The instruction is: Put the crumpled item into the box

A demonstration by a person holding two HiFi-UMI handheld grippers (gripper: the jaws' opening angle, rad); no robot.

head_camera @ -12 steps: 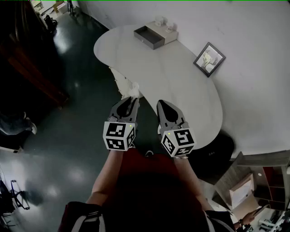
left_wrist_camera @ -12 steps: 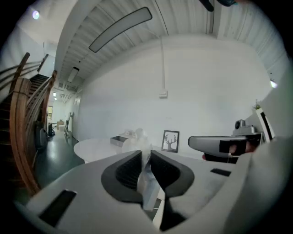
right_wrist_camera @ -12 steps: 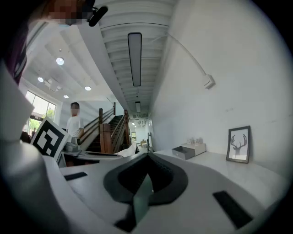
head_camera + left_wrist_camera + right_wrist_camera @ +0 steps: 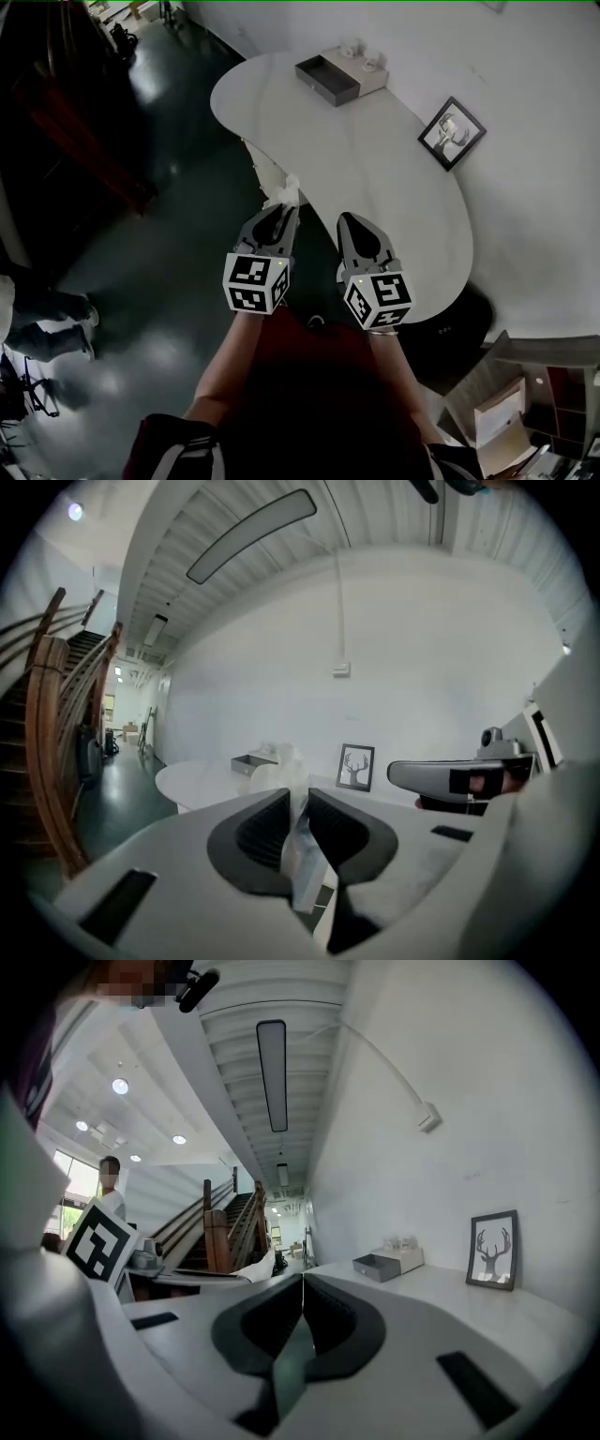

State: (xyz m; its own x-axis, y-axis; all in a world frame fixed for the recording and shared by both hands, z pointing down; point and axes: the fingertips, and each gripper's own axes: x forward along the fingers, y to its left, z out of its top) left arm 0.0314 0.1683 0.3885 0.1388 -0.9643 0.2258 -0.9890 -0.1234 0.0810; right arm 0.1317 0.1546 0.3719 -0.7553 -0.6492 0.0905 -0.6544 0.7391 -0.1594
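In the head view my left gripper (image 4: 280,210) is shut on a white crumpled item (image 4: 286,190) that sticks out past its tips, just off the near edge of the white table (image 4: 394,187). The left gripper view shows the crumpled item (image 4: 298,841) pinched between the pads. An open grey box (image 4: 328,79) stands at the table's far end; it also shows small in the left gripper view as the box (image 4: 251,760) and in the right gripper view as the box (image 4: 377,1267). My right gripper (image 4: 352,225) hovers beside the left one, shut with nothing in it (image 4: 302,1283).
A beige box (image 4: 367,67) with small white things on top stands behind the grey one. A framed deer picture (image 4: 457,132) leans on the wall at the table's right. Dark floor lies to the left, with a wooden staircase (image 4: 56,724) and a person's legs (image 4: 47,323).
The view has shifted a little, so the table and both grippers sit slightly further right. The left gripper still holds the crumpled item. The legs at the left edge have moved.
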